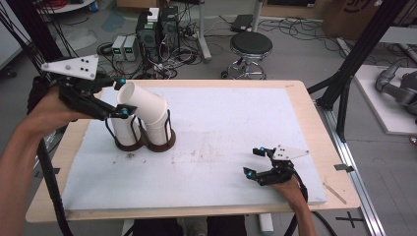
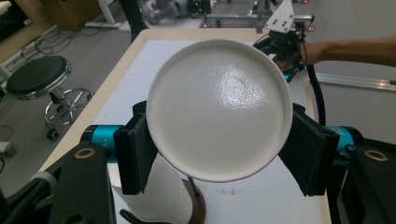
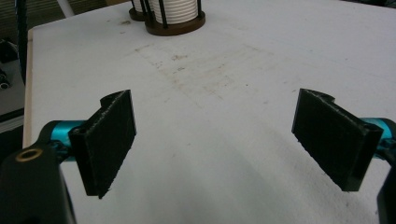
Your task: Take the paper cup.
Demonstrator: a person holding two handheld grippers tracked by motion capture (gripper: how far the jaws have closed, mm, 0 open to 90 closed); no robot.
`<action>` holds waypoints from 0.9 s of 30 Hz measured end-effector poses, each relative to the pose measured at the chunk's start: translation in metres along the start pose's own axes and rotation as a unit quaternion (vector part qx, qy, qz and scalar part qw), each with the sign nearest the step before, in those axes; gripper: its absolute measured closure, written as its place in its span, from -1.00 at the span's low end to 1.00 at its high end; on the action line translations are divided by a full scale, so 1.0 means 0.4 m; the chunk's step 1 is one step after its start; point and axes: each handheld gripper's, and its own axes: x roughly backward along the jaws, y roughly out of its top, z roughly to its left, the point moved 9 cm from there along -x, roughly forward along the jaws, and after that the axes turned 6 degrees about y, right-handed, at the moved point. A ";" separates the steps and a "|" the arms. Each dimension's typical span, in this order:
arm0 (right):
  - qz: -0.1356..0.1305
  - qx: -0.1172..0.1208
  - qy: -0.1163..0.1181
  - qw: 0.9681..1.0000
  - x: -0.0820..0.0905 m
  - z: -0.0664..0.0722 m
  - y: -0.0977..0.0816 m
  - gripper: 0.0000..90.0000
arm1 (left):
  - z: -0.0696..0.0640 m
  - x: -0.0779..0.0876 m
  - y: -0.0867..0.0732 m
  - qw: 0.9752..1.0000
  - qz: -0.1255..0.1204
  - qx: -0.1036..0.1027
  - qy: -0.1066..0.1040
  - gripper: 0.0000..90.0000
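**Cup drawn off the stack at the bench's far left**

The left hand-held gripper [image 1: 119,97] is clamped across a white paper cup [image 1: 141,101], tilted over the white cup stack [image 1: 158,126] in its dark round wire-caged holder [image 1: 162,142], at ten o'clock on the white-topped bench [image 1: 236,128]. The right hand-held gripper [image 1: 254,161], jaws apart, rests at five o'clock. Likely next: lifting the cup clear without dragging its neighbours.

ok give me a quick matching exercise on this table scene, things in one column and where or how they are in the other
Things:
1. left gripper
2. right gripper
3. tilted cup stack
4. stool

States:
a. on the floor beyond the table
b. held at a slant over the cup holders
c. open, low over the white mat
d. shut on white cups

Pairs: 1-d, 2-c, 3-b, 4-a
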 end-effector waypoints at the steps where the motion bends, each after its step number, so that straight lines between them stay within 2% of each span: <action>1: 0.001 0.000 0.000 1.000 0.000 0.000 0.000 -0.69 | -0.017 0.001 -0.008 1.000 -0.014 0.005 -0.004 -0.26; 2: 0.001 0.000 0.000 1.000 0.000 -0.001 0.000 -0.68 | -0.017 0.001 -0.008 1.000 -0.014 0.005 -0.004 -0.26; 3: 0.002 -0.001 0.000 1.000 0.000 -0.001 0.000 -0.69 | -0.033 -0.003 -0.019 1.000 -0.021 0.007 -0.003 -0.26; 6: 0.002 0.000 0.000 1.000 0.000 -0.001 0.000 -0.69 | -0.051 -0.010 -0.032 1.000 -0.027 0.010 -0.012 -0.26; 11: 0.005 -0.001 -0.001 1.000 -0.001 0.001 -0.001 -0.69 | -0.089 -0.026 -0.070 0.999 -0.038 0.015 -0.014 -0.26; 15: 0.005 0.001 -0.002 1.000 -0.002 0.001 -0.001 -0.69 | -0.107 -0.033 -0.096 0.998 -0.049 0.022 -0.014 -0.26; 23: 0.007 0.005 -0.003 1.000 -0.003 0.001 -0.002 -0.69 | -0.134 -0.055 -0.149 0.998 -0.052 0.031 -0.022 -0.26; 27: 0.009 0.004 -0.002 1.000 -0.004 0.002 -0.002 -0.68 | -0.147 -0.069 -0.176 0.997 -0.064 0.045 -0.026 -0.26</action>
